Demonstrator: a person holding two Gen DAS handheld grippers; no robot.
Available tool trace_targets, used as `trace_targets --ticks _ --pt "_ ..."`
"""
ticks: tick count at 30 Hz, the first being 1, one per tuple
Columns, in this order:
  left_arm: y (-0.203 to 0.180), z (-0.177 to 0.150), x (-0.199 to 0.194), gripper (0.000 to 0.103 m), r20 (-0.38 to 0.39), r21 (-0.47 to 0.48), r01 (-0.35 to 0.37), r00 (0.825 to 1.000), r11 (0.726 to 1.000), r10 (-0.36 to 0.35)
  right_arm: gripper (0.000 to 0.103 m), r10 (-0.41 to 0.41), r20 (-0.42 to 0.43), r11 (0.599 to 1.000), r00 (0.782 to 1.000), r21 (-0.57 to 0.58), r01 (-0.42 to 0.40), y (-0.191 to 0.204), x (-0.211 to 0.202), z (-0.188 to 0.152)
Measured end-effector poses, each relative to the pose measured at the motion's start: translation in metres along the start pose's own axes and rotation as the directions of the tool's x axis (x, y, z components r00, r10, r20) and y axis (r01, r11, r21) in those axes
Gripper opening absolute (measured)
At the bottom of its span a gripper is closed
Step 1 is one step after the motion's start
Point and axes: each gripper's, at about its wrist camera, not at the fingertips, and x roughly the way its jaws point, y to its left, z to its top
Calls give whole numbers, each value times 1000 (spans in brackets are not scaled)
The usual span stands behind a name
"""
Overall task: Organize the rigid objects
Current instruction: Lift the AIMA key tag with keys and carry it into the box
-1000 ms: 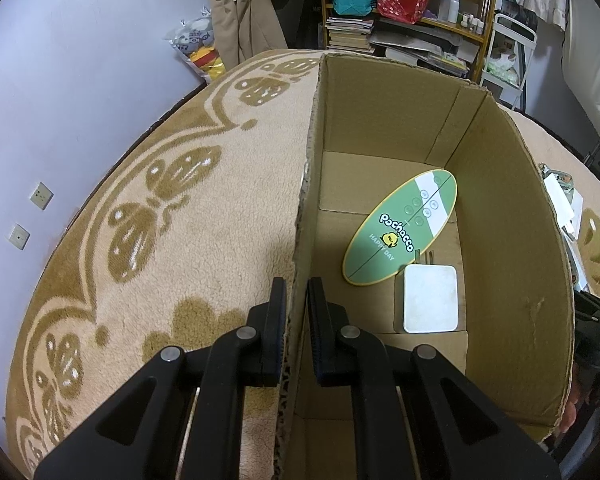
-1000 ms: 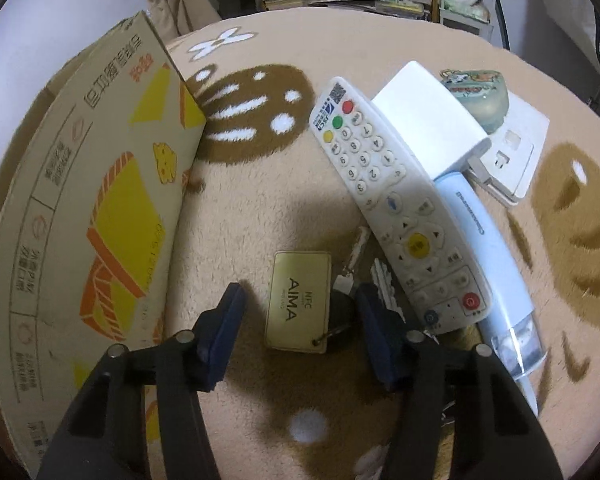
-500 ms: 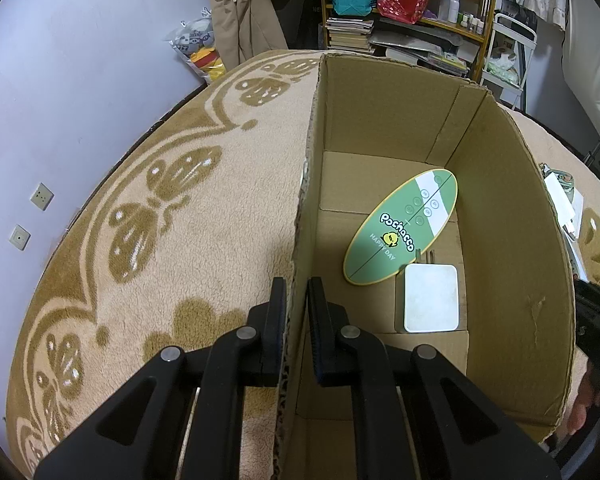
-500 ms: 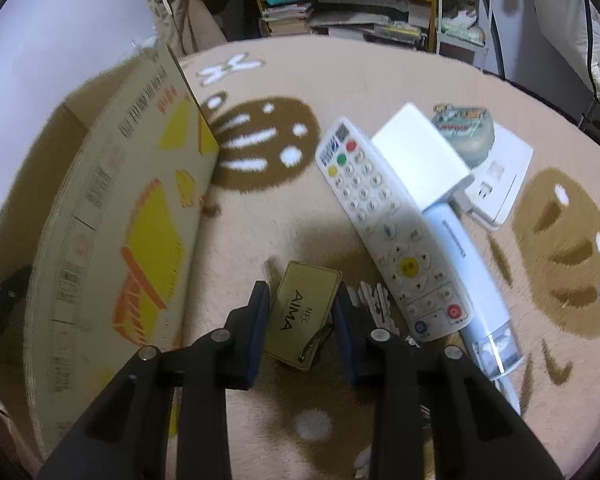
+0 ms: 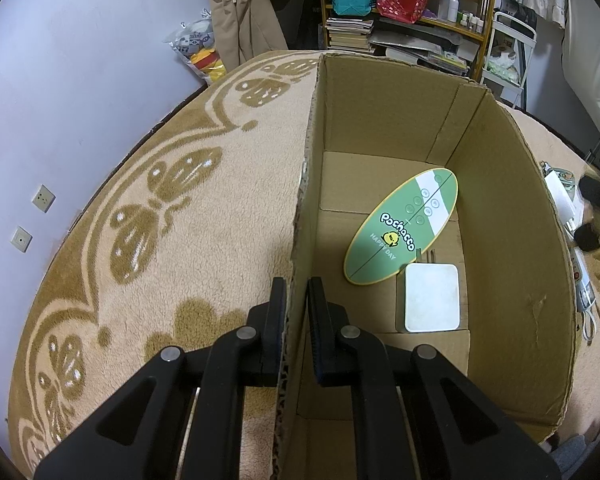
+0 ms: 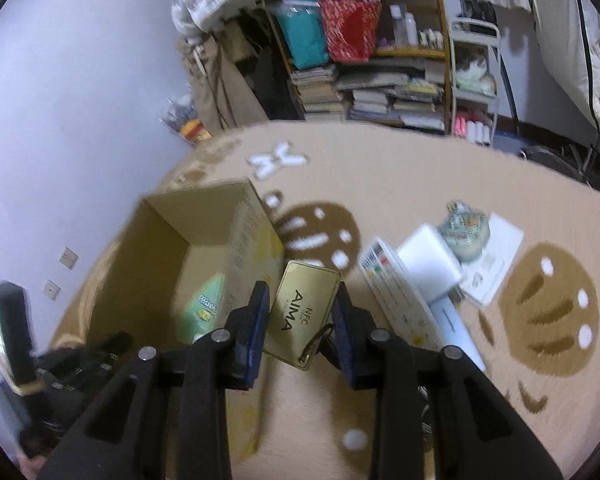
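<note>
Item in transit — gold tag [image 6: 305,312], clamped between right gripper [image 6: 300,304] fingers, off the rug.
Left gripper [image 5: 296,300] clenched on box [image 5: 512,280] wall; next — carry tag over the opening, release.

Your left hand-held gripper [image 5: 296,300] is clamped on the near-left wall of the cardboard box [image 5: 512,240] — one finger outside over the rug [image 5: 160,208], the other inside. On the box floor you have a green oval Pochacco board [image 5: 400,228] lying slantwise, with a white square pad [image 5: 430,298] just beside its lower end. Beyond the box stands a cluttered shelf [image 5: 412,24].
</note>
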Motion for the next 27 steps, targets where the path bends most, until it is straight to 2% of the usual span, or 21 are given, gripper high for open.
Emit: trace_targets --ticks 4,8,13,27 --pt "0 0 0 10 0 0 0 1000 1000 0 33 51 49 998 997 -34 -49 19 -14 15" --pt "0 0 0 10 0 -1 -2 1000 1000 2 33 119 59 992 991 -55 -115 40 -26 28" --pt "0 0 0 10 0 -2 -1 1000 1000 1 33 136 74 983 988 -131 -126 66 -32 35" --pt "0 0 0 10 0 -4 2 1000 1000 -2 33 122 -65 983 990 -132 -130 76 26 7"
